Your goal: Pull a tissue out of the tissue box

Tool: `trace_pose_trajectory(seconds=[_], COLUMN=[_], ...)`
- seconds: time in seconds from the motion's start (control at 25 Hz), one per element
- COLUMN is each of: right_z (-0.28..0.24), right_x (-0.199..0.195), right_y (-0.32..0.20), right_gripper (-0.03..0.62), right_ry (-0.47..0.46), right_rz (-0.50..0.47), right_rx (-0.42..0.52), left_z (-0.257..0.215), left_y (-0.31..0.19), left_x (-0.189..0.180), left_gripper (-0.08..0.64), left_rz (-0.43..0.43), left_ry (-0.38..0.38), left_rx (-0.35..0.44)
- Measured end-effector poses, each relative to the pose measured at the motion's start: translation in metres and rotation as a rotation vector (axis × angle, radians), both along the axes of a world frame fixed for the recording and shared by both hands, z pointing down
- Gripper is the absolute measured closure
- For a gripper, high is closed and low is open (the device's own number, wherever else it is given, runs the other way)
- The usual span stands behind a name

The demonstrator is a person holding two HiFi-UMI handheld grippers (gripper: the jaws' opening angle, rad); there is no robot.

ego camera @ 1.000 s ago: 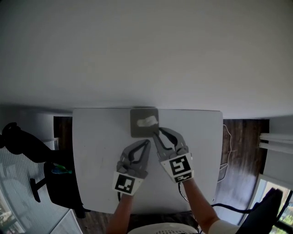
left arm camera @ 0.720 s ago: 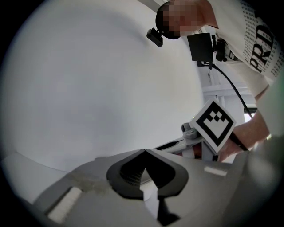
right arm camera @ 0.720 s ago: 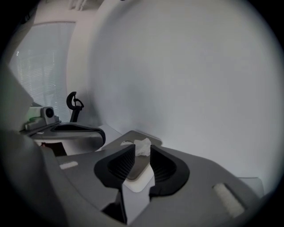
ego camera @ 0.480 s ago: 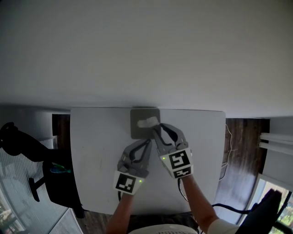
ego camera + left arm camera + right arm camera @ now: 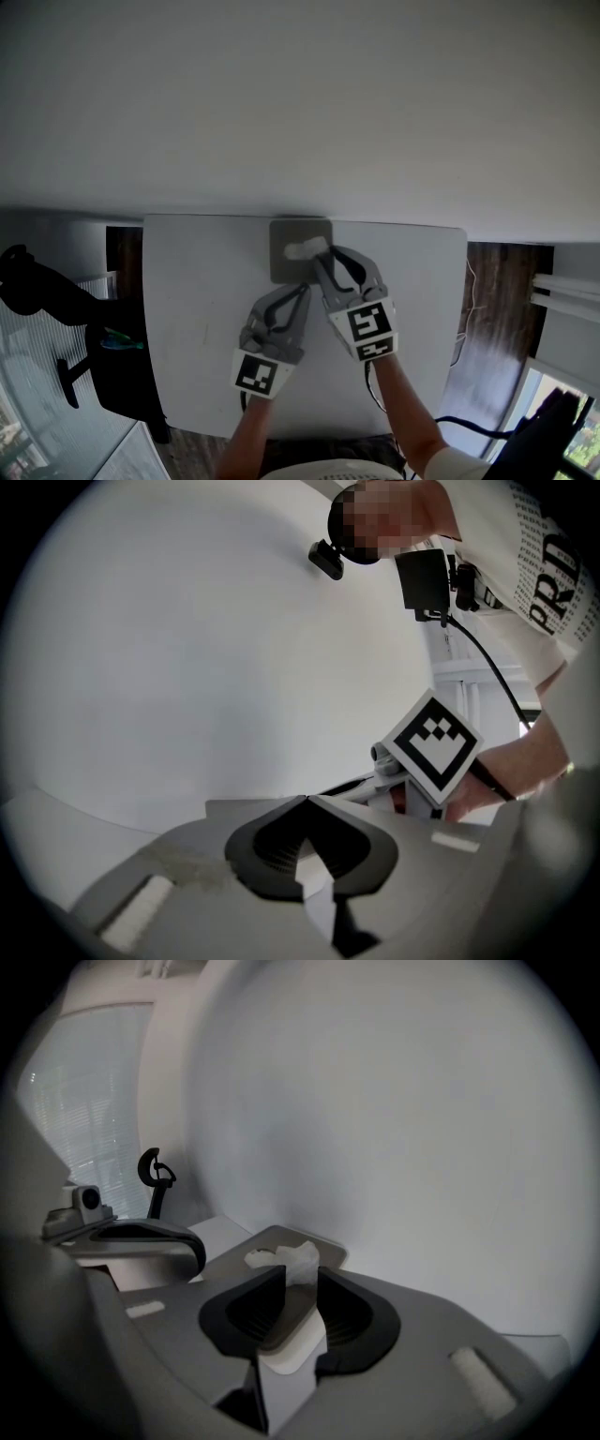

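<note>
While the right gripper (image 5: 328, 255), jaws spread empty after just opening, is hovering at the tissue (image 5: 305, 248) atop the tissue box (image 5: 284, 269) by the wall, the left gripper (image 5: 301, 292) is idling clenched, empty; the unpinned box is threatening to lift.

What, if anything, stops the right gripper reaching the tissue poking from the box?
Nothing visible, so probably yes. The right gripper has just been opening its jaws, still empty, and the tissue stands just ahead atop the tissue box.

White table (image 5: 187, 309) w/ grey tissue box (image 5: 284, 270) at far edge, approx. centre
</note>
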State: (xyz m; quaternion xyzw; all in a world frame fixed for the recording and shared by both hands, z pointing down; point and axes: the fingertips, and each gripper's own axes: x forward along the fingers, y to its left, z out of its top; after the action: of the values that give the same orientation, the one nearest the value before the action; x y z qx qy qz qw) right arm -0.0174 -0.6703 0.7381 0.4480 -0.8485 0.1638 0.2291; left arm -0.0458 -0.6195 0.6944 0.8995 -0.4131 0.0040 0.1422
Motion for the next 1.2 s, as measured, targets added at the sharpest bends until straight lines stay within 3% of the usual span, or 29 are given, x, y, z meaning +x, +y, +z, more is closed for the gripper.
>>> trace_pose_trajectory(seconds=[0.36,0.52,1.2], right_z=[0.003,0.003,-0.006], right_x=[0.003,-0.004,-0.009], right_y=[-0.002,0.000,0.009], right_gripper=[0.503,0.581,0.581], right_ry=[0.088,0.128,0.122], right_rz=[-0.022,-0.060,-0.081], right_rx=[-0.008,-0.003,-0.009], left_z=[0.001,0.001,-0.009], left_y=[0.002,0.002,0.002], left_x=[0.006,0.004,-0.003], left_gripper=[0.569,0.569,0.569], left_rz=[0.002,0.002,0.000], left_ry=[0.010,0.012,0.017], left_rx=[-0.008,-0.008,0.005])
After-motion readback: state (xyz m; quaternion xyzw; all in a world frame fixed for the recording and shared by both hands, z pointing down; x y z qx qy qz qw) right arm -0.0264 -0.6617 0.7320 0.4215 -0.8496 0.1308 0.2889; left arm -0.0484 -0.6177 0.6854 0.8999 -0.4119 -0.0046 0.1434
